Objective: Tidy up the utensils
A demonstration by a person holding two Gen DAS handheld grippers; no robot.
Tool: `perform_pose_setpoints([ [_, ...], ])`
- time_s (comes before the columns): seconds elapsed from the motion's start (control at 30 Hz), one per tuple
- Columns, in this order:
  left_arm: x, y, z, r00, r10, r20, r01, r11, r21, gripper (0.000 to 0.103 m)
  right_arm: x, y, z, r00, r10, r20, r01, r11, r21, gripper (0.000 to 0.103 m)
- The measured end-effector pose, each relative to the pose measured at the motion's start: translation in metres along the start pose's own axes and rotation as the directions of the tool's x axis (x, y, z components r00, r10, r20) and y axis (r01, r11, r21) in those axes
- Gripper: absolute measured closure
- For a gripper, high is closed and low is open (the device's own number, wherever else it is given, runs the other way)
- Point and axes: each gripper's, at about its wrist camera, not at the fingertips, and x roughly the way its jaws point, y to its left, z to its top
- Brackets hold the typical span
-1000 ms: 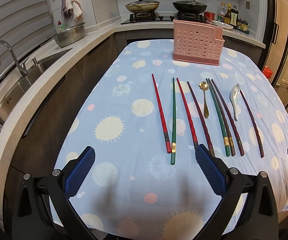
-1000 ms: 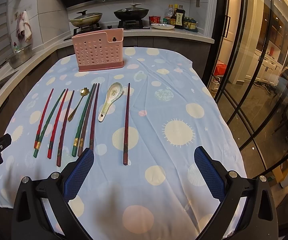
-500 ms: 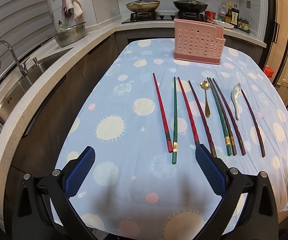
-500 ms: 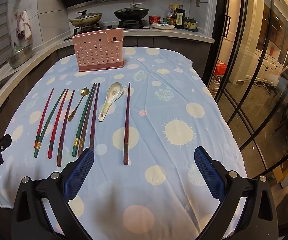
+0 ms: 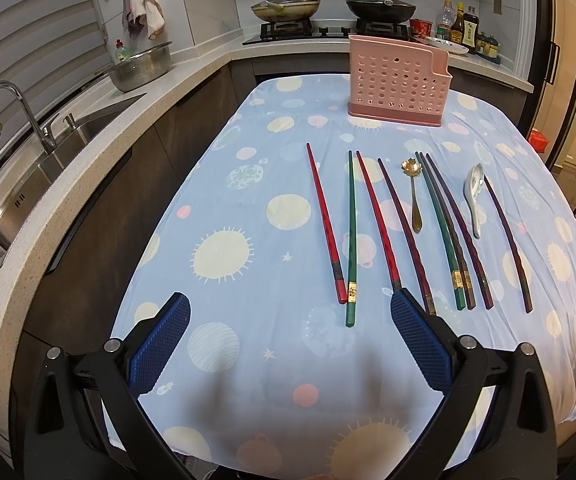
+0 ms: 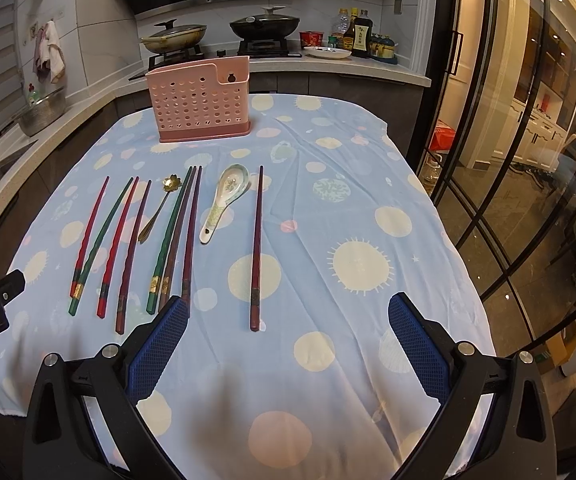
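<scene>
Left gripper [image 5: 290,334]: fingers wide apart, holding nothing, low over the near edge of the surface [image 5: 247,216].
Right gripper [image 6: 288,334]: fingers wide apart too, empty.
Chopsticks [image 5: 351,232]: side by side on the surface, long way pointing toward the pink holder [image 5: 398,80], thick ends near the grippers, likely so they are easy to grab.
Spoons: gold spoon [image 5: 414,196] and white spoon [image 6: 223,200] lie among them, bowls toward the holder.
</scene>
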Motion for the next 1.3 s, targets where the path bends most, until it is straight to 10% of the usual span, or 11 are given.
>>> perform_pose_setpoints([
  [0.73, 0.021, 0.017, 0.001, 0.998, -0.055, -0.008, 0.054, 0.993, -0.102, 0.007, 0.023, 0.001, 0.002, 0.999, 0.017, -0.035, -0.017, 1.0, 0.012, 0.007],
  [1.3, 0.067, 0.01, -0.001, 0.994, -0.064, -0.093, 0.06, 0.997, -0.043, 0.007, 0.086, 0.014, -0.012, 0.982, 0.076, -0.17, -0.075, 0.997, 0.007, 0.059],
])
